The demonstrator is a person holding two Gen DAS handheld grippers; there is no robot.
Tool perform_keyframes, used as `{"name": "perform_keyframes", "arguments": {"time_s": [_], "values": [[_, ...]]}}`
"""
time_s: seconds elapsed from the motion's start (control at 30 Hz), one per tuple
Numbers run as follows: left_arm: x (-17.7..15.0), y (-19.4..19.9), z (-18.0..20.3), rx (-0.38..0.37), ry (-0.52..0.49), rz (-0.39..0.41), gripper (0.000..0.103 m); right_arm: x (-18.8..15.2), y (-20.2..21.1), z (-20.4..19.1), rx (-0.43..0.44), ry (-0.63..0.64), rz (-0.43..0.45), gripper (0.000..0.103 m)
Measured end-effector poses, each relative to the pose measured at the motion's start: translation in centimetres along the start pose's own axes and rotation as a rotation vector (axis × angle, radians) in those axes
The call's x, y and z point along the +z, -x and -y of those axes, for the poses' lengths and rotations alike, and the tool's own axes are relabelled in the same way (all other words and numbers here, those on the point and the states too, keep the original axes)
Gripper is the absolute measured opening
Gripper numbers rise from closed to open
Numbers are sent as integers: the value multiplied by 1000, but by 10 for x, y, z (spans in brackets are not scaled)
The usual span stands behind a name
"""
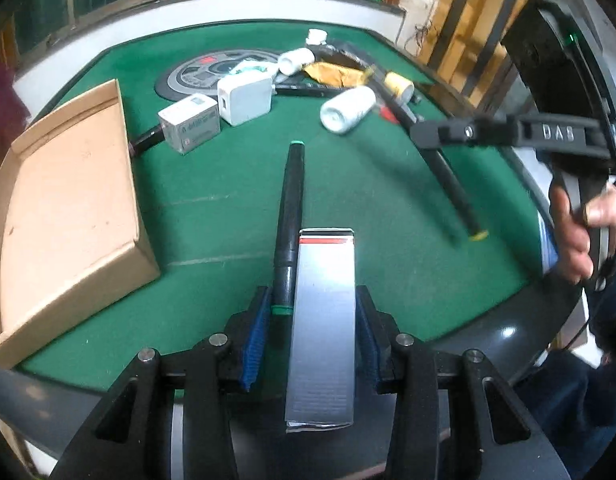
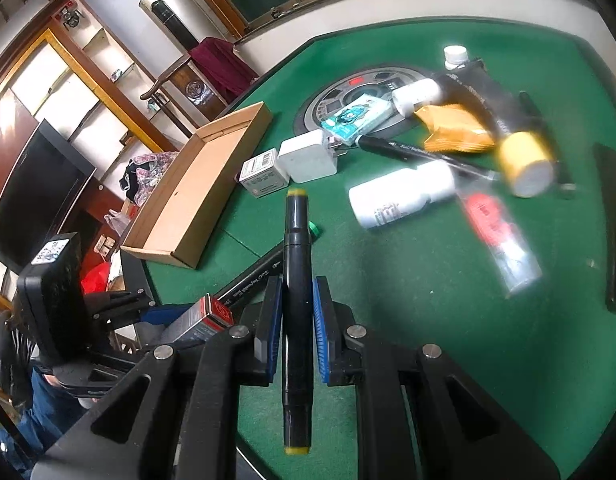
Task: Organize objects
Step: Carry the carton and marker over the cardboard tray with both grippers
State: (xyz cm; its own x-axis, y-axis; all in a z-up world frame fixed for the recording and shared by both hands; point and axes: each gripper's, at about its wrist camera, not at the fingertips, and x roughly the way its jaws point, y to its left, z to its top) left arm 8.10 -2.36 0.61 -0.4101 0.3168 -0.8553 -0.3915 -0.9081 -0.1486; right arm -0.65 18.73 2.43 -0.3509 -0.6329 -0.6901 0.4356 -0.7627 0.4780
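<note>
My left gripper (image 1: 312, 316) holds a long silver box with a red stripe (image 1: 323, 320) between its blue pads; a gap shows at its left pad. A black marker with green ends (image 1: 289, 216) lies on the green table under it. My right gripper (image 2: 297, 320) is shut on a black marker with yellow ends (image 2: 296, 312), held above the table; the same marker shows in the left wrist view (image 1: 452, 184). The open cardboard tray (image 1: 67, 208) sits at the table's left, also in the right wrist view (image 2: 195, 196).
Loose items lie at the table's far side: a white charger (image 1: 245, 98), a small white box (image 1: 189, 122), white bottles (image 1: 348, 108), a yellow-capped bottle (image 2: 524, 160), an orange packet (image 2: 452, 128), a red-labelled tube (image 2: 496, 236), a black pen (image 2: 420, 154). A round grey disc (image 1: 203, 74) sits mid-table.
</note>
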Motion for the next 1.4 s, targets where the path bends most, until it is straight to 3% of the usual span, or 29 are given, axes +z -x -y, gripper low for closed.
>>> {"name": "perform_keyframes", "arguments": {"time_s": [0.27,0.37,0.4,0.5,0.6,0.7,0.93,1.0,1.23,1.4], "values": [[-16,-1,7,86,-79,-87,37,-5,-6,1,-4,0,-21,12],[-20,-1,6,92,-83,-69,34,-9,-12,5,-10,-1,-40,12],[-21,-1,6,98,-81,-71,24,-10,-16,7,-13,-4,-50,12],[-19,-1,13,192,-115,-52,23,-13,-28,8,-27,-3,-86,12],[-17,6,12,198,-113,-24,23,-19,-39,4,-58,26,-116,13],[-13,17,6,170,-109,6,23,-24,-42,-6,-112,104,-125,14],[-7,31,-26,150,23,84,23,-36,-50,-38,-295,380,-142,15],[-8,36,-33,142,52,106,23,-39,-50,-40,-324,407,-144,14],[-11,57,-59,96,126,198,23,-25,-24,-27,-232,268,-100,12],[-6,69,-84,107,186,249,23,-5,-5,-39,-107,199,-59,12]]}}
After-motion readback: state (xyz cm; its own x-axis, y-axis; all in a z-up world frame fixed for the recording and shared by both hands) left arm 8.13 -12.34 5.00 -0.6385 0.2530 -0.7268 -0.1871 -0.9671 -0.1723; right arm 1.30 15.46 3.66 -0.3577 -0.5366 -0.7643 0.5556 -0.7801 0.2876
